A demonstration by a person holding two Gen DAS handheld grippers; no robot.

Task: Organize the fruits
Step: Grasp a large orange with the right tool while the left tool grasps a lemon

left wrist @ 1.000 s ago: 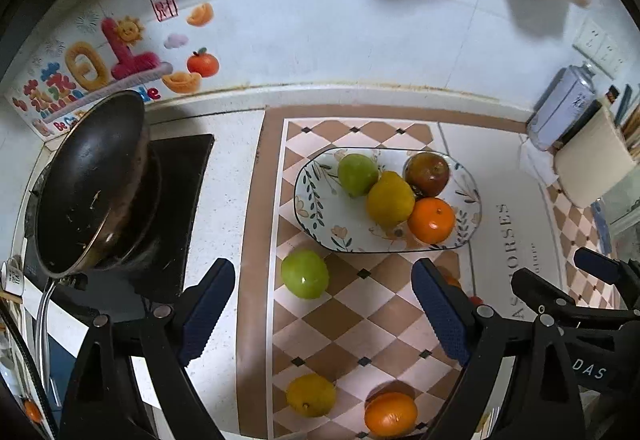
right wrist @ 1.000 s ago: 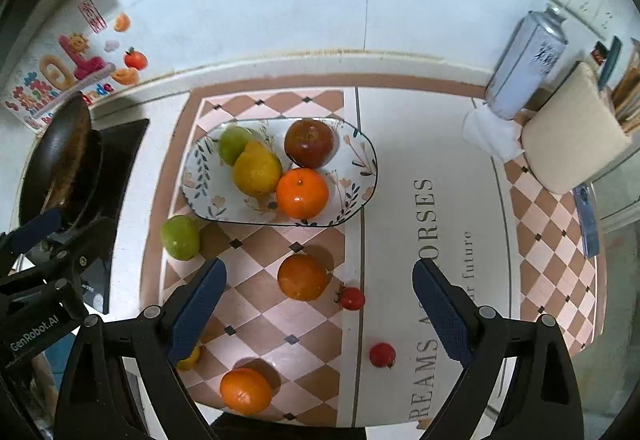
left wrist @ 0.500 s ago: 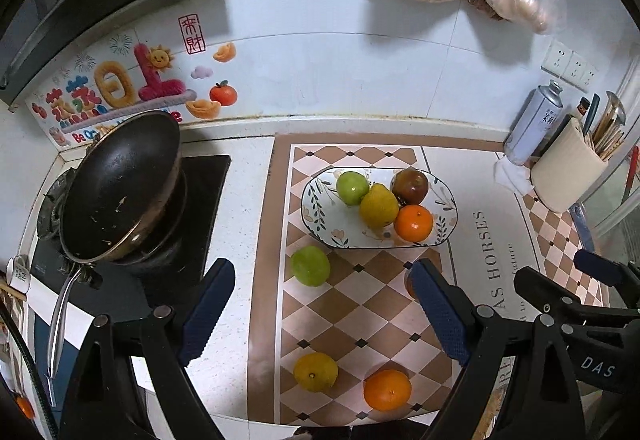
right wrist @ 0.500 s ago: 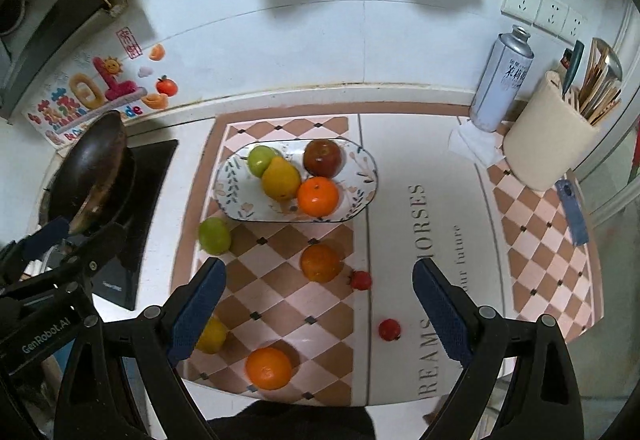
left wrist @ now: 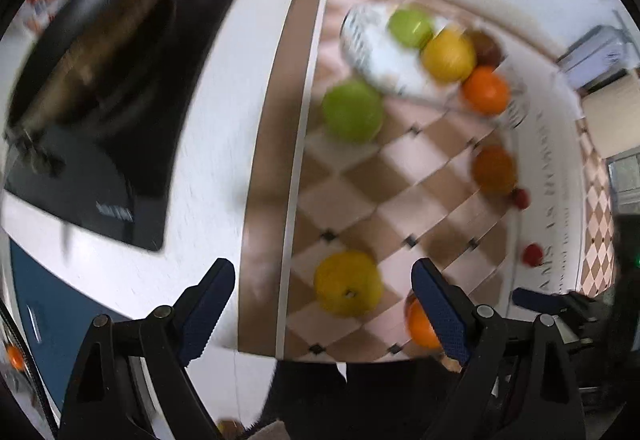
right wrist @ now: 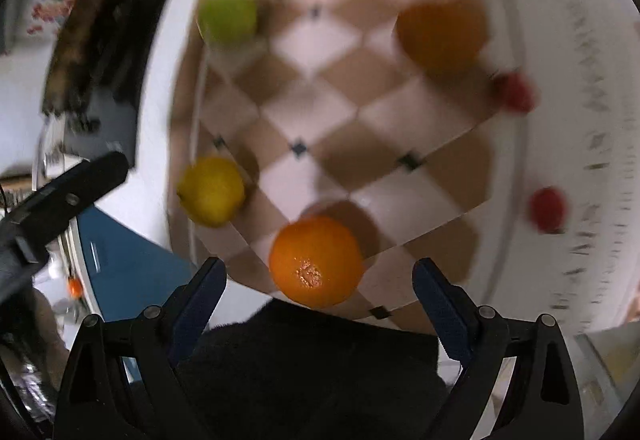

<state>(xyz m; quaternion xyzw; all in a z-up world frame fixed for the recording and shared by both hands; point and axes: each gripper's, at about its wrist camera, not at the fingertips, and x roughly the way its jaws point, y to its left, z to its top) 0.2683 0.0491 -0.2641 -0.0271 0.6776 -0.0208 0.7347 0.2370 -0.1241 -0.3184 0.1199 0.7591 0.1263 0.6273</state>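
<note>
My left gripper (left wrist: 324, 288) is open, low over the checkered mat, with a yellow fruit (left wrist: 347, 288) lying between its fingers. My right gripper (right wrist: 318, 284) is open, with an orange (right wrist: 316, 260) between its fingers at the mat's near edge. The same orange (left wrist: 420, 324) shows partly behind my left gripper's right finger. Loose on the mat lie a green fruit (left wrist: 352, 111), a darker orange (left wrist: 494, 169) and two small red fruits (left wrist: 520, 198) (left wrist: 532, 254). The patterned plate (left wrist: 372, 52) holds a green fruit, a yellow fruit, a dark red fruit and an orange. Both views are blurred.
A black pan (left wrist: 100, 36) sits on the black stove (left wrist: 120, 144) left of the mat. A spray can (left wrist: 600, 52) stands at the far right. The counter's front edge and a blue cabinet front (left wrist: 52, 324) lie just below my left gripper.
Both grippers have dropped fast from high above the counter down to the mat's near edge; the yellow fruit and the near orange now lie between their open fingers.
</note>
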